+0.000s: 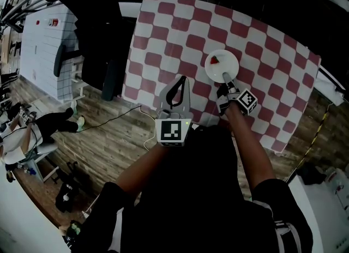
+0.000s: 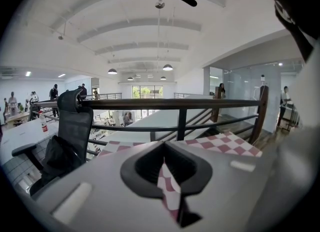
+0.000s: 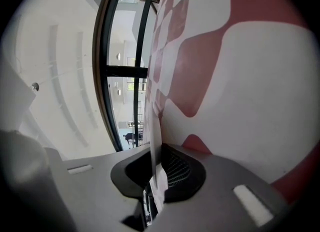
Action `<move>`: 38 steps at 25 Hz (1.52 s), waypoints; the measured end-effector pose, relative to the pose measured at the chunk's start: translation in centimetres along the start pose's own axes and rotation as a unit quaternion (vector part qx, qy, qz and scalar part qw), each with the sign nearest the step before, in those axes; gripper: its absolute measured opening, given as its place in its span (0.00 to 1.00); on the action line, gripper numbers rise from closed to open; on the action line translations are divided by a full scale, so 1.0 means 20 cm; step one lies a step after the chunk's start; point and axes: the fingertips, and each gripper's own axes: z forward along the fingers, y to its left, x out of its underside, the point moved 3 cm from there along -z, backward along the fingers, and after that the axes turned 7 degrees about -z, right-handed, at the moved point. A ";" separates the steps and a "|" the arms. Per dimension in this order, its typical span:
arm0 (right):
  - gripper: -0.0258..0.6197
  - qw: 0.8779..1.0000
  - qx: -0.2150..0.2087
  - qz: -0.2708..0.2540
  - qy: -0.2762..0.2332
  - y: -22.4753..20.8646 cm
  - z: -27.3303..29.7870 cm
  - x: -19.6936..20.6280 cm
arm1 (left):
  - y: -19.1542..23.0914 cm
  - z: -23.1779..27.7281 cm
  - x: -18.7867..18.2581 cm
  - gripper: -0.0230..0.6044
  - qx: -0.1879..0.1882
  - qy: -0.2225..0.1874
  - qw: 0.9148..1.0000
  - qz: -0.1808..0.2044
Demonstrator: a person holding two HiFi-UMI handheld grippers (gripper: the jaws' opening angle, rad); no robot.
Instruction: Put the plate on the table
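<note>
Black short-sleeved shirt [image 1: 196, 192]; black-white marker cubes [image 1: 173, 132].

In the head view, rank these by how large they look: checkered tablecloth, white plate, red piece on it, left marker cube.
1. checkered tablecloth
2. white plate and left marker cube: alike, and the cube is nearer the camera, so unranked
3. red piece
</note>
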 end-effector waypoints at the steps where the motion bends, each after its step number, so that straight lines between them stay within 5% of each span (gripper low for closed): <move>1: 0.07 1.000 0.007 0.004 -0.004 -0.01 0.00 0.00 | 0.00 0.00 0.00 0.05 -0.001 0.000 1.000 -0.002; 8: 0.09 1.000 0.020 0.011 -0.020 -0.03 -0.04 -0.01 | 0.02 -0.05 -0.03 0.05 -0.004 -0.005 1.000 -0.018; 17: 0.29 0.995 0.095 -0.011 -0.016 -0.01 -0.12 -0.01 | 0.01 -0.12 -0.03 0.05 0.014 -0.020 1.000 -0.005; 24: 0.36 0.991 0.129 -0.033 -0.027 -0.02 -0.24 0.02 | 0.00 -0.20 -0.02 0.05 0.027 -0.025 0.999 -0.011; 30: 0.35 0.991 0.105 -0.015 -0.079 0.05 -0.39 0.01 | 0.00 -0.29 -0.02 0.05 0.045 -0.035 0.998 -0.014; 38: 0.30 0.994 0.047 -0.061 -0.081 0.40 -0.51 0.17 | -0.02 -0.38 -0.02 0.05 0.077 -0.049 0.996 -0.019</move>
